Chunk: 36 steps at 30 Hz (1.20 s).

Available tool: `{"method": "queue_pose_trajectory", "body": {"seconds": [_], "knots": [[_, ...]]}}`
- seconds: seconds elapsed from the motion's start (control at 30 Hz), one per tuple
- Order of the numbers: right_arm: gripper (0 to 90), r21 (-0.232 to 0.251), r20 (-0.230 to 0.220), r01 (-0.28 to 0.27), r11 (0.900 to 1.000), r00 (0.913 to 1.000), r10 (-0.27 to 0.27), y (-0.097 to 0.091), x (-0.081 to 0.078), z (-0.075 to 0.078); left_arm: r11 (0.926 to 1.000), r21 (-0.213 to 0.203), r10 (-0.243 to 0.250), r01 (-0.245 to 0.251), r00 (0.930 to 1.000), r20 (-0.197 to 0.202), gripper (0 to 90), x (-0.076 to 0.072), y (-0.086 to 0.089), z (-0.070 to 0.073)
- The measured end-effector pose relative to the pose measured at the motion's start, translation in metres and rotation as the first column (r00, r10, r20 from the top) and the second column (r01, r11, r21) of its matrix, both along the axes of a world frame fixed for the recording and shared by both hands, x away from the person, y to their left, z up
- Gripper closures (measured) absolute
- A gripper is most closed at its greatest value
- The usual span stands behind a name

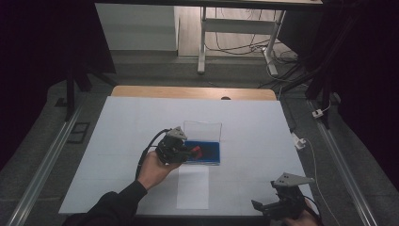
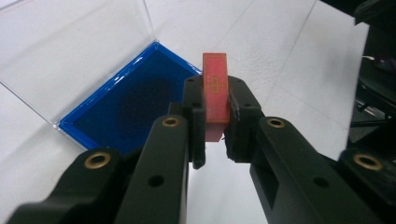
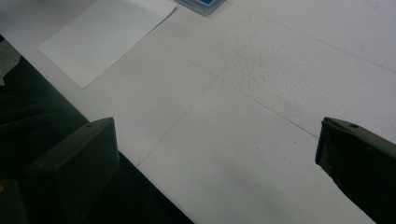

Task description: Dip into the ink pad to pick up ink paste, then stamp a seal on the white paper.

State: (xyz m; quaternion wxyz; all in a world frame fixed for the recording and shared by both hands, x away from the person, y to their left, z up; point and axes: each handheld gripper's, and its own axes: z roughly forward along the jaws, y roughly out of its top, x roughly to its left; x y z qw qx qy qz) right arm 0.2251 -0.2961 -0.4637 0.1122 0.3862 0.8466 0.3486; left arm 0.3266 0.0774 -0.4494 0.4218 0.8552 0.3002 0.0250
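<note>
My left gripper (image 2: 216,100) is shut on a small red block (image 2: 215,93) with a gold pattern on its edge, held upright between the pads. In the high view the left gripper (image 1: 192,151) holds the red block (image 1: 197,151) just over the left part of a blue-lined case (image 1: 211,151), whose clear lid (image 1: 202,130) stands open behind it. The blue case (image 2: 126,105) lies below and to the left of the jaws in the left gripper view. My right gripper (image 1: 263,207) rests at the table's front right corner, its jaws wide apart with nothing between them.
A white sheet of paper (image 1: 193,187) lies in front of the case, also seen as a paper sheet (image 3: 105,35) in the right gripper view. The table (image 1: 131,122) is covered in white. Desk legs and cables stand on the floor beyond it.
</note>
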Motion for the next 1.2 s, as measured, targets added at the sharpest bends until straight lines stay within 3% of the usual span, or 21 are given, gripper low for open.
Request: {"method": "queue_pose_trajectory", "body": {"seconds": [0.4, 0.7, 0.83, 1.2], "knots": [[0.0, 0.003, 0.004, -0.003, 1.0000, 1.0000, 0.003, 0.000, -0.001, 0.000, 0.9999, -0.005, -0.015, 0.015, 0.9999, -0.003, 79.6, -0.018, 0.007, 0.005], [0.0, 0.006, 0.010, -0.002, 1.0000, 0.9999, 0.002, 0.000, -0.001, 0.001, 0.9989, -0.036, -0.031, 0.030, 0.9995, -0.012, 79.6, -0.027, 0.014, 0.004], [0.0, 0.005, 0.012, -0.003, 1.0000, 0.9999, 0.003, 0.000, -0.001, 0.001, 0.9986, -0.027, -0.045, 0.045, 0.9989, 0.011, 79.7, -0.033, 0.013, 0.003], [0.0, 0.003, 0.014, -0.007, 1.0000, 0.9999, 0.007, 0.000, -0.001, 0.001, 0.9991, 0.018, -0.037, 0.037, 0.9993, -0.011, 79.7, -0.045, 0.008, -0.011]]}}
